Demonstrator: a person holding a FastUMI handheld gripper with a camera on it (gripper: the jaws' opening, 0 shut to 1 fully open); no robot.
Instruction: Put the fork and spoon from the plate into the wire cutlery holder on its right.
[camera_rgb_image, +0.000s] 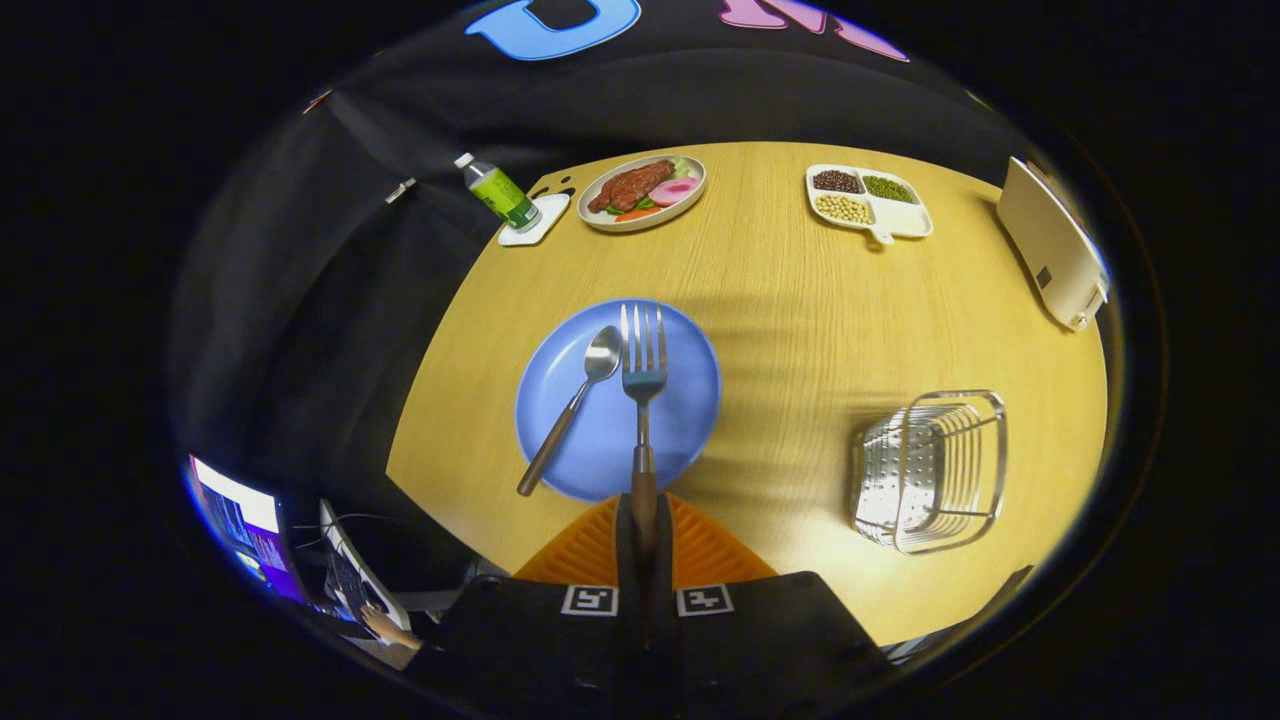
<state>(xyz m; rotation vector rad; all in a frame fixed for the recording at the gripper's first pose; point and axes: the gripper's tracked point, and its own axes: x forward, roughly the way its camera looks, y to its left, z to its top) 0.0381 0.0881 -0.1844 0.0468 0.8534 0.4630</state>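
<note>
My gripper (643, 520) is shut on the brown handle of the fork (643, 372), which sticks straight out ahead of the fingers, tines forward, held above the blue plate (690, 420). The spoon (572, 405) lies on the plate to the left of the fork, its bowl pointing away and its handle reaching over the plate's near-left rim. The wire cutlery holder (932, 470) stands on the wooden table to the right of the plate, well off to the right of the fingers.
At the table's far side sit a plate of food (642, 192), a divided dish of beans (868, 202) and a green bottle (499, 193) on a white coaster. A white appliance (1052, 245) stands at the far right. A laptop (245, 525) and a hand are left of the table.
</note>
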